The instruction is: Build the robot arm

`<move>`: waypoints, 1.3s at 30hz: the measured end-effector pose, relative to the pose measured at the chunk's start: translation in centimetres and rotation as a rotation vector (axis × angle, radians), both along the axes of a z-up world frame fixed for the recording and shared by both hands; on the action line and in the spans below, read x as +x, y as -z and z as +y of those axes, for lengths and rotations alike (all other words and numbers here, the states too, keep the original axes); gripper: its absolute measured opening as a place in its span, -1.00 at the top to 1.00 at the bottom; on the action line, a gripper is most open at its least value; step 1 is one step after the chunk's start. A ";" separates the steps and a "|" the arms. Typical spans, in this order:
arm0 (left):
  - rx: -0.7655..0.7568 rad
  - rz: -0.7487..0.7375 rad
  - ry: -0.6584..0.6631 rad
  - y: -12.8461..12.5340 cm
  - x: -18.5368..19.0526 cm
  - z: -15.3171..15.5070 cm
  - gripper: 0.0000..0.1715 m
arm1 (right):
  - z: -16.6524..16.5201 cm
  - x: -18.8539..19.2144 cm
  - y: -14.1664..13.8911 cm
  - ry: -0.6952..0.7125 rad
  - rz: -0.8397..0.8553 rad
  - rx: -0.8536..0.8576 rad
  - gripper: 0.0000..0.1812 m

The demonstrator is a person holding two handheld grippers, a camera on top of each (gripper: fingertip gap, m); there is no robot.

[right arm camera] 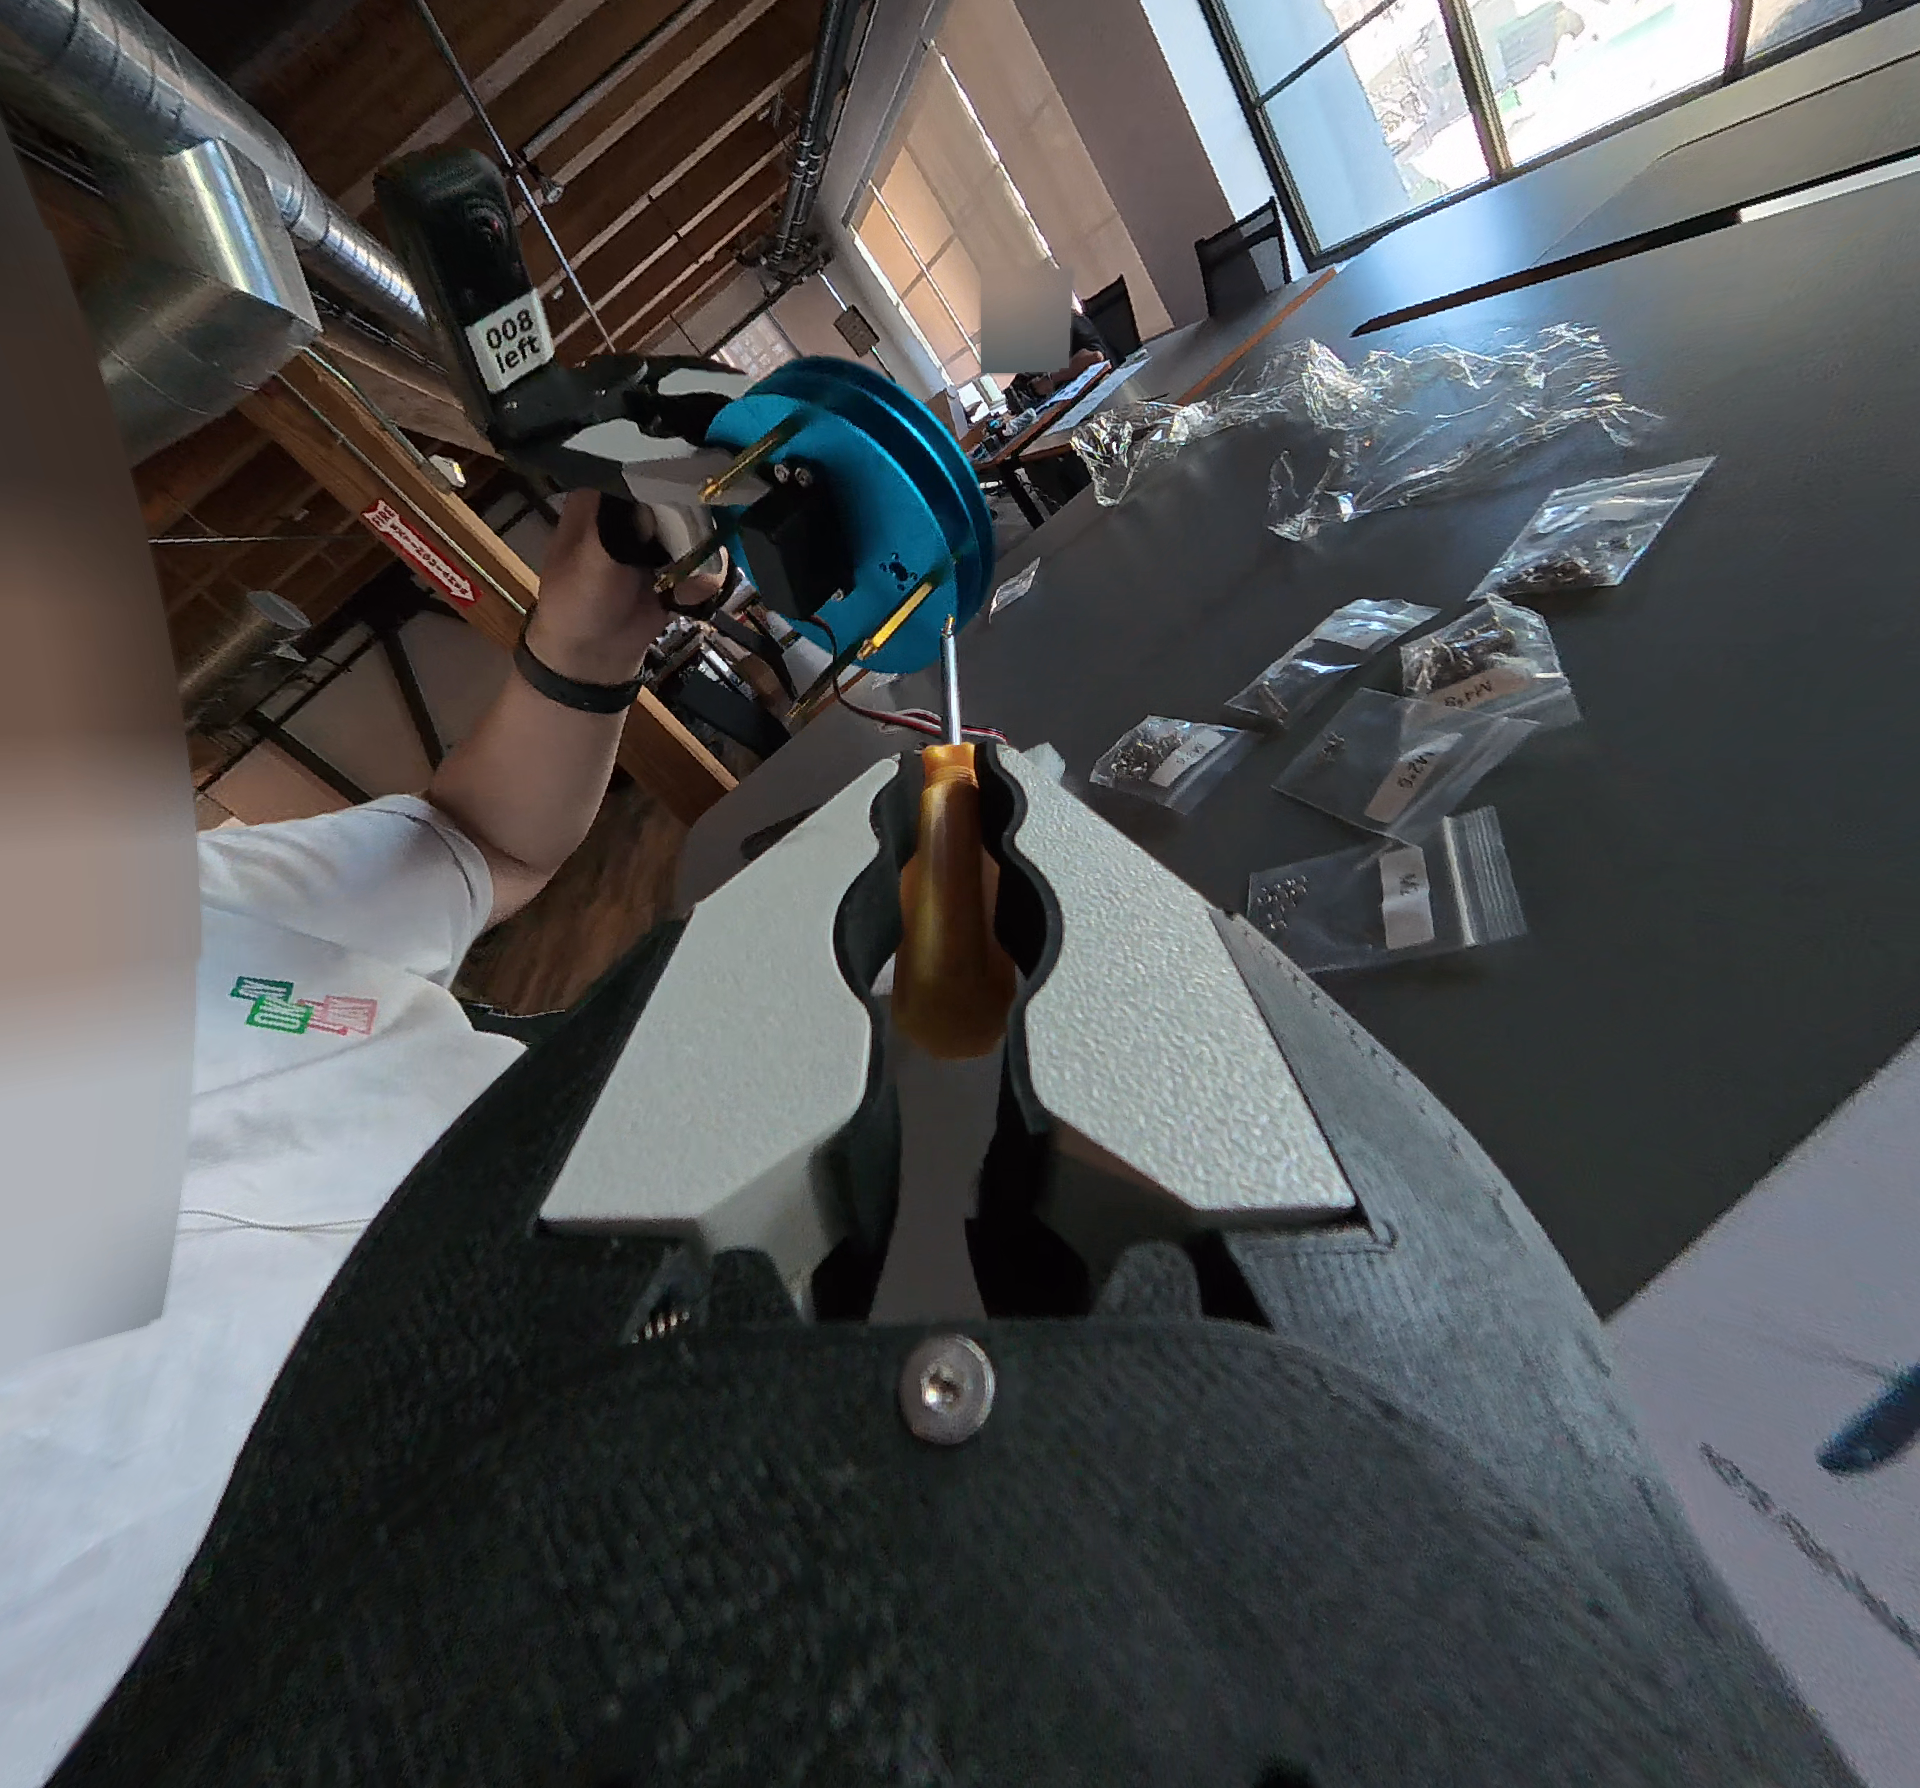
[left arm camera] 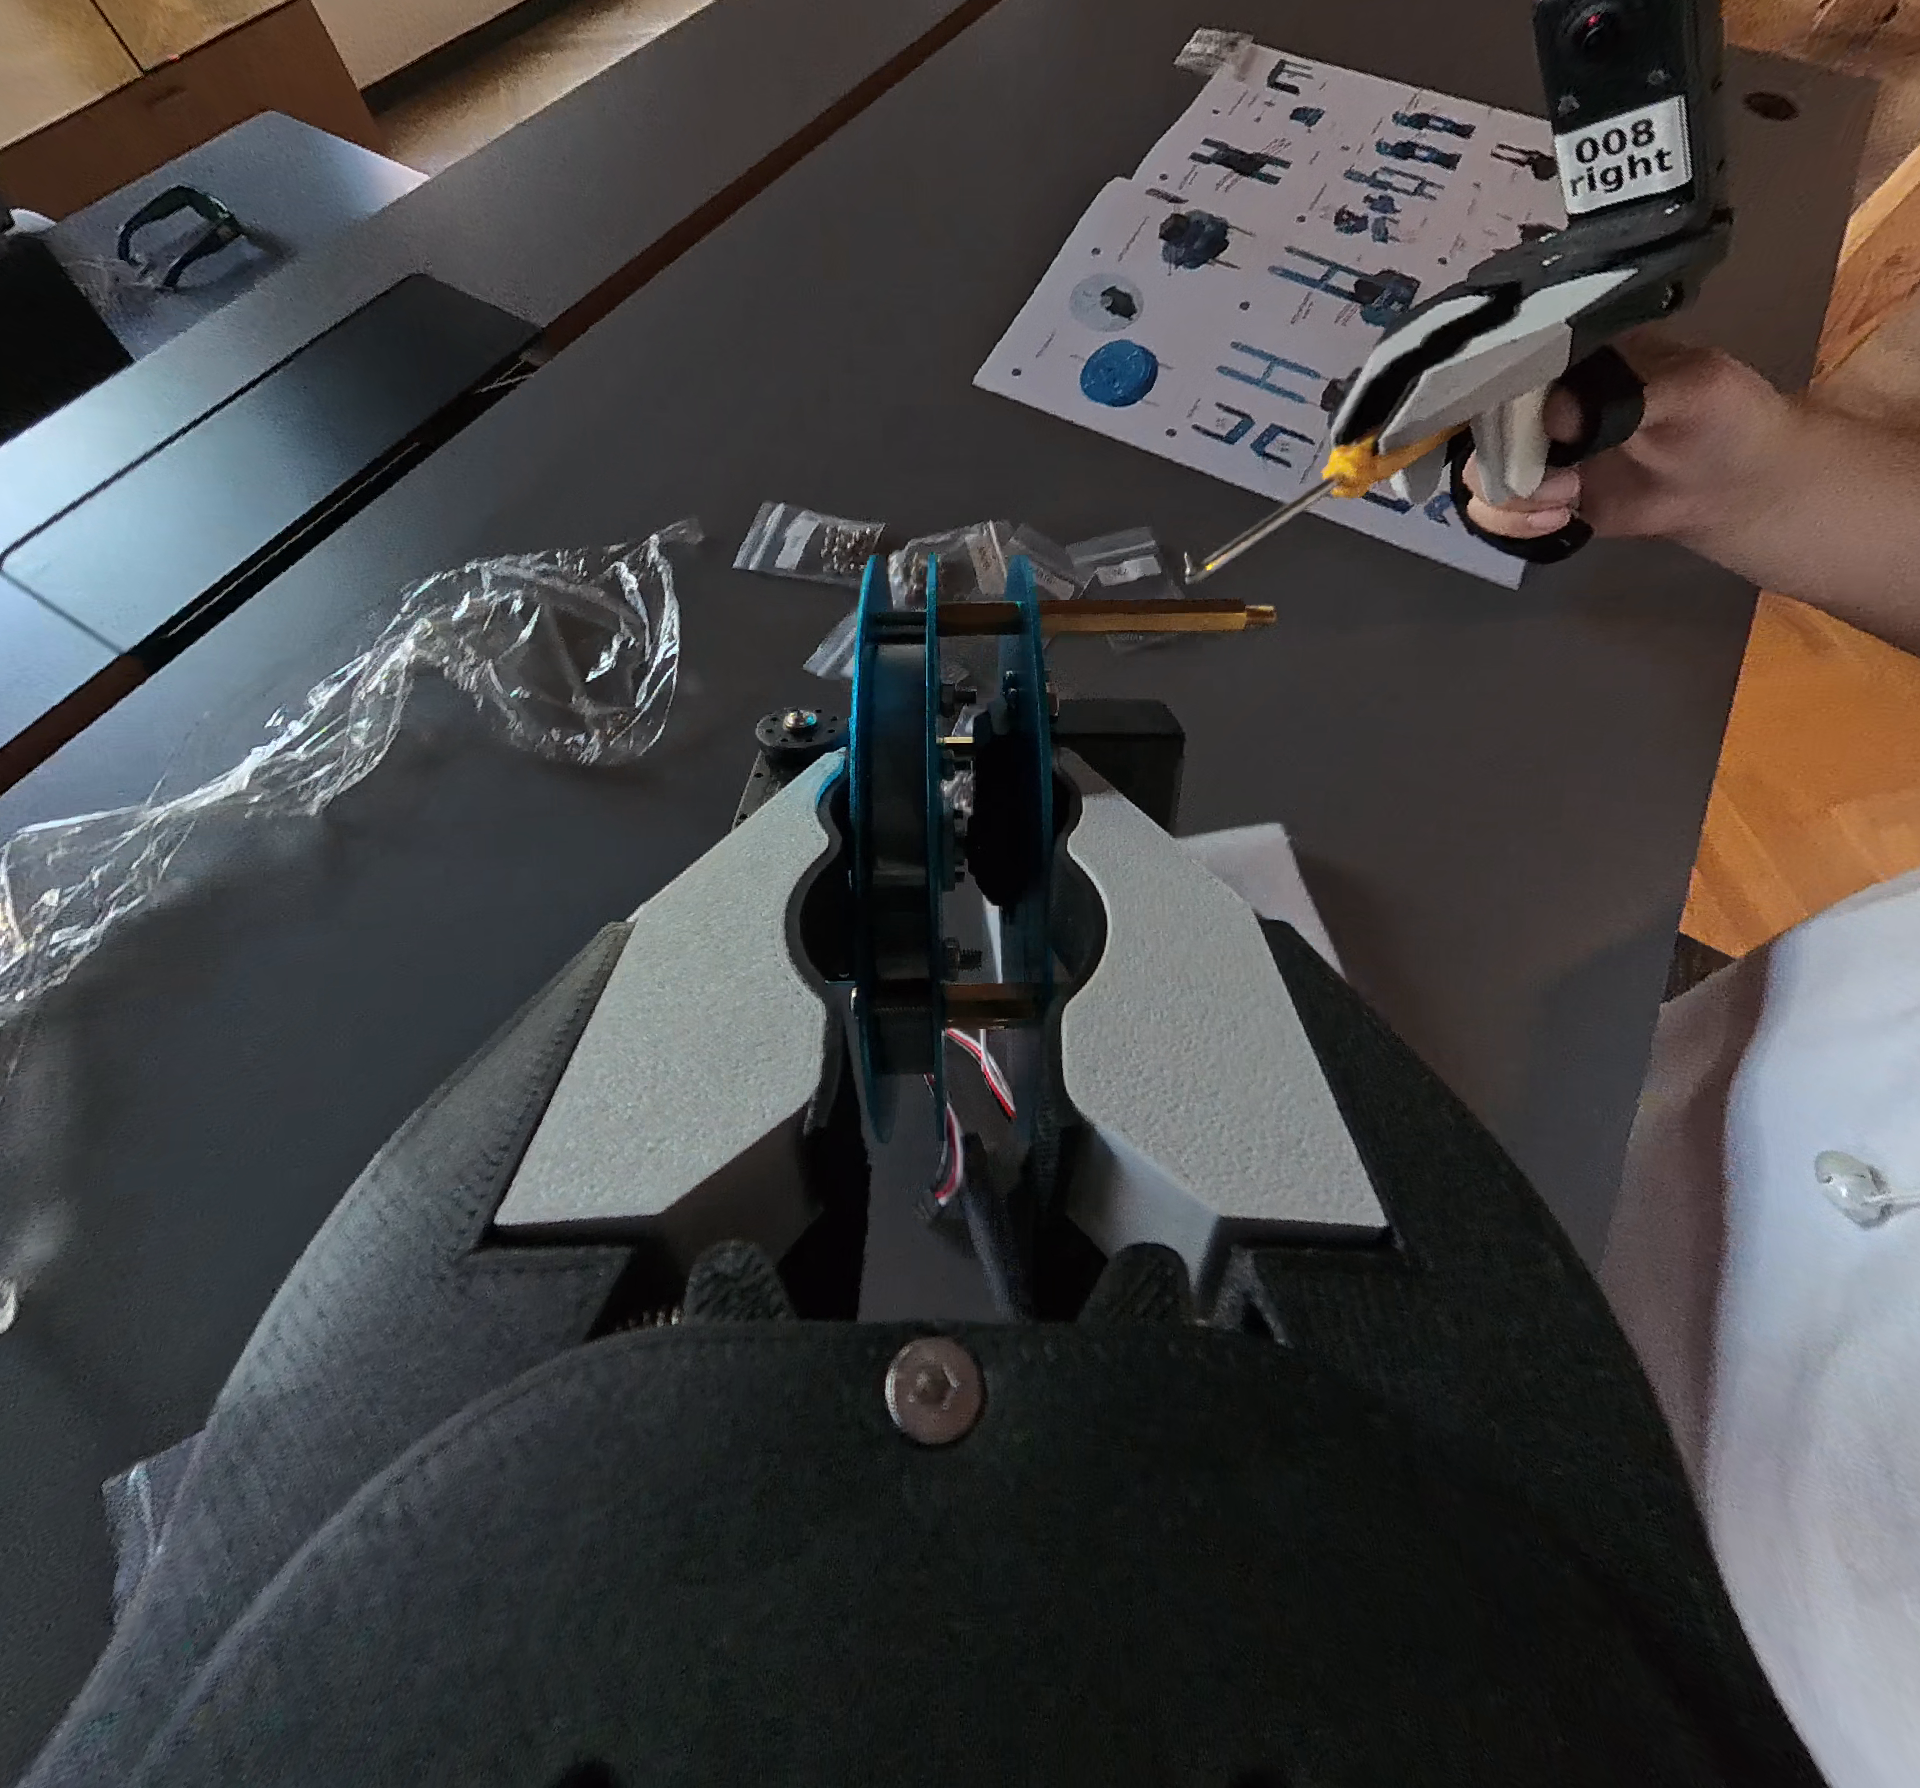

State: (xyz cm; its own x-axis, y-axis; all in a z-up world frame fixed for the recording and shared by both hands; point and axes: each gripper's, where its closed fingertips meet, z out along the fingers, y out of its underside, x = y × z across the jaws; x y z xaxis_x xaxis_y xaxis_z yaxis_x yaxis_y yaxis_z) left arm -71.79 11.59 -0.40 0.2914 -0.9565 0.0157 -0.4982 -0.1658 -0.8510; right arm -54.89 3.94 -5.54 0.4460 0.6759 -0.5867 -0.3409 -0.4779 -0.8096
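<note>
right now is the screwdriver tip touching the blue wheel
Cannot tell. In the right wrist view the screwdriver tip overlaps the blue wheel rim; the left wrist view suggests a gap, not plainly.

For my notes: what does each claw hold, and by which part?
Left claw grips the blue disc assembly across its plates. Right claw grips the screwdriver by its amber handle.

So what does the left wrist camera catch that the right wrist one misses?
Only the left wrist view shows the white printed instruction sheet whole on the dark grey table.

Only the right wrist view shows windows, silver ceiling ducts, and the orange handle between its gripper's fingers.

Both show the blue round-plated assembly with brass posts, the thin metal tool shaft, small clear bags of hardware and crumpled clear plastic wrap.
</note>
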 end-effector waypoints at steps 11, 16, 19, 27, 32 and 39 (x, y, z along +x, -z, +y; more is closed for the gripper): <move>0.008 -0.087 -0.066 0.7 2.7 -0.2 0.64 | -1.9 2.0 -0.5 -0.055 0.041 0.020 0.90; 0.045 -0.164 -0.171 3.0 2.0 -3.2 0.64 | -2.5 2.7 -0.5 -0.077 0.058 0.017 0.90; 0.082 -0.190 -0.236 4.3 1.6 -4.9 0.64 | -2.7 3.0 -0.4 -0.090 0.044 0.022 0.90; 0.225 -0.229 -0.337 5.4 1.9 -7.5 0.64 | -3.3 3.0 -0.5 -0.153 0.042 0.023 0.90; 0.286 -0.258 -0.395 5.6 2.1 -8.7 0.63 | -3.7 2.6 -0.2 -0.190 0.029 0.014 0.90; 0.382 -0.216 -0.440 6.2 2.6 -9.8 0.63 | -4.0 2.1 0.0 -0.229 0.023 0.000 0.90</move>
State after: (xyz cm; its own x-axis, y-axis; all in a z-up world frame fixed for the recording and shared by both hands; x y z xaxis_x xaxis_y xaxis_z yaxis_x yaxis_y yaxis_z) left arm -69.14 1.80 -6.56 0.6883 -0.6969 -0.2015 -0.2624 0.0198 -0.9647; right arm -52.77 -0.06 -5.57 0.2675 0.7580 -0.5949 -0.2419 -0.5448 -0.8029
